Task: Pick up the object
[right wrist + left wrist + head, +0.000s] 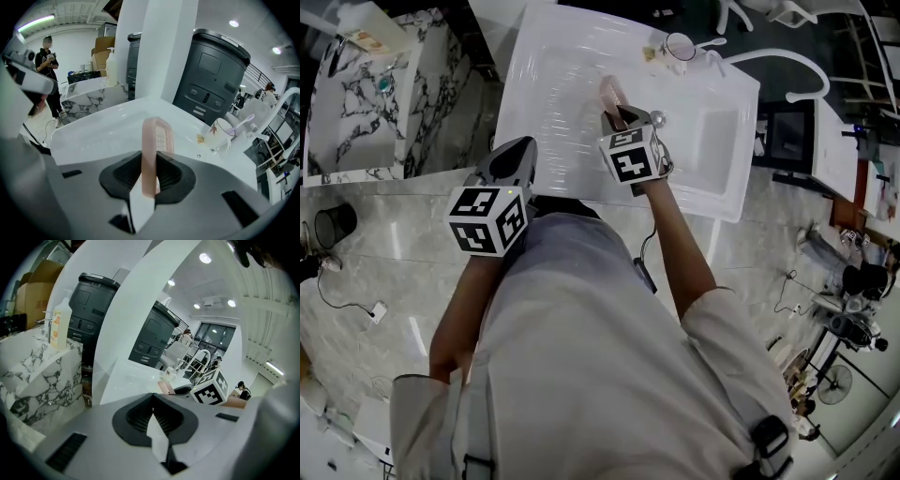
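So the right tongs [149, 187] are clenched on the pink soap dish [157, 140], which I take to be the object. They have it pinched across its thin walls, so it stands on edge with the slotted bottom facing sideways and the far end poking out past the tips. That makes sense to me: the thing is too wide to grab flat, and on edge the pads get two firm sides to squeeze.

From the head view the right tongs [621, 114] hang over the white sink surface [562, 75] with the dish [609, 92] out in front of them. I can't say for sure it's clear of the surface, but it looks lifted, or very nearly, so I'd call the pickup pretty much done.

Beyond the right tongs and off to their right sits a cup [216, 133] with a toothbrush [243, 123] in it, well apart from the dish, so no bump risk if the lift goes straight up.

The left tongs [153, 420] are closed up with nothing between them, hanging back at the near edge of the surface, to the left of the right tongs [517, 155]. They're probably just parked out of the way, since this is a one-hand job
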A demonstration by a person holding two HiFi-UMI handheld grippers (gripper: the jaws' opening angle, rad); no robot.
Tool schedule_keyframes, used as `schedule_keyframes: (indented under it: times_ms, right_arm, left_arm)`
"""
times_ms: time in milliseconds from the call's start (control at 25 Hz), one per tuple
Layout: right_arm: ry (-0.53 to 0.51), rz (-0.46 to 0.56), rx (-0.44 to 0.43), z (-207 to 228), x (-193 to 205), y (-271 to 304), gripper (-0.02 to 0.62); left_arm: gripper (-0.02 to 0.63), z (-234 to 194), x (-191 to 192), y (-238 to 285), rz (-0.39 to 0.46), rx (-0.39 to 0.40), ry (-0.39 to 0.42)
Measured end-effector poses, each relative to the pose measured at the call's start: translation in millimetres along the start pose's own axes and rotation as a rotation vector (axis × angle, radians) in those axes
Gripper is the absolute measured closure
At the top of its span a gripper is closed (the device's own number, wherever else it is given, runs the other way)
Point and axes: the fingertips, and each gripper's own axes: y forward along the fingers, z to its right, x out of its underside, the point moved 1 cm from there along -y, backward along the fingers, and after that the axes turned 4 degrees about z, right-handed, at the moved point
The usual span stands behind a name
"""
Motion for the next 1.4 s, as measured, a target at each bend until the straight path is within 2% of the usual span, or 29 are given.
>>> schedule_keyframes:
  times_ms: [360,640,840,920,1080,1400]
  right_arm:
    - [0.043,0.003,-0.012,-3.9,-1.3,-12.9,0.508]
    - [0.127,0.028,-0.044,-12.1,-0.6,-25.9,0.508]
    - [0.209,0.056,-0.061,-13.3,1.8,-36.7,0.508]
    - [0.226,0.062,-0.063,-12.8,4.2,-40.7,0.508]
    - [0.274,0.079,-0.063,-8.8,8.2,-48.7,0.508]
    - [0.346,0.109,-0.087,-7.5,12.0,-69.1,0.508]
  left_arm:
    - [0.603,-1.9,-0.8,-0.4,0.000,-0.002,-0.013]
    - [0.603,-4.1,2.2,-3.7,-0.001,-0.013,-0.020]
    - [0.604,-9.7,4.4,-5.1,0.010,-0.035,-0.067]
    - [0.604,-10.5,5.9,-5.2,0.000,-0.053,-0.040]
    - [0.604,-11.6,4.9,-6.2,-0.010,-0.114,0.077]
    - [0.604,-8.2,11.3,-3.2,-0.033,-0.098,0.030]
